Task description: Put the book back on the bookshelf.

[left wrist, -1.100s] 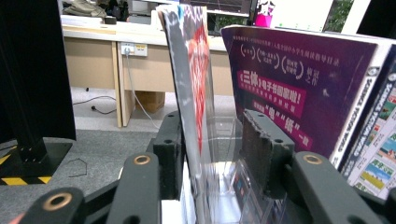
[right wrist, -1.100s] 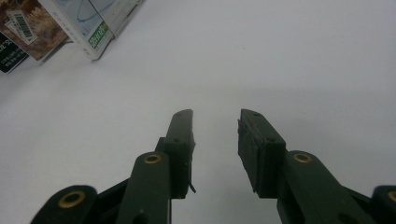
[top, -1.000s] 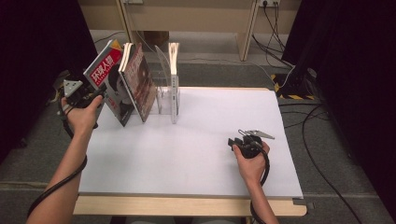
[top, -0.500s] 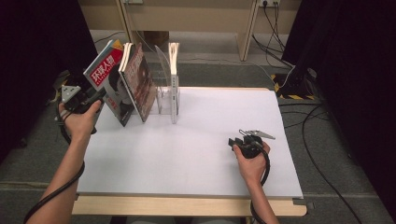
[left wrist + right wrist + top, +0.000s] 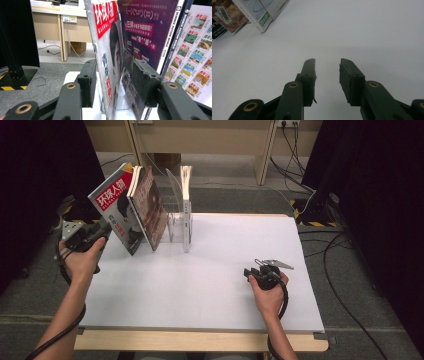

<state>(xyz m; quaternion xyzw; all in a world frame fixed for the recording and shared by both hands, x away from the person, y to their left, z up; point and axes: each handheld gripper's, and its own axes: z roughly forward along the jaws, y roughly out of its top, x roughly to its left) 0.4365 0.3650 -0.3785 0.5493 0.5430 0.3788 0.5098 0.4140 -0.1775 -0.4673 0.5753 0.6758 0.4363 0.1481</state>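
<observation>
A magazine with a red title block (image 5: 112,200) leans left at the table's far left, against a brown-covered book (image 5: 150,210) in a clear rack (image 5: 175,222). My left gripper (image 5: 104,229) is open at the magazine's outer edge. In the left gripper view that magazine (image 5: 107,50) stands between the two jaws of the left gripper (image 5: 114,65), with the left pad (image 5: 87,82) against its cover and a gap to the right pad. My right gripper (image 5: 248,272) rests on the table at the right, and in its own view the right gripper (image 5: 327,61) is open on nothing.
A thin upright book (image 5: 186,205) stands at the rack's right end. A purple cover (image 5: 145,30) and a tiled cover (image 5: 197,55) lie behind the magazine. The white table (image 5: 215,310) spreads between the hands. Cables (image 5: 320,220) run on the floor at right.
The left hand and gripper have drifted slightly toward the near side. The magazine's lean looks the same, and the right gripper has stayed put.
</observation>
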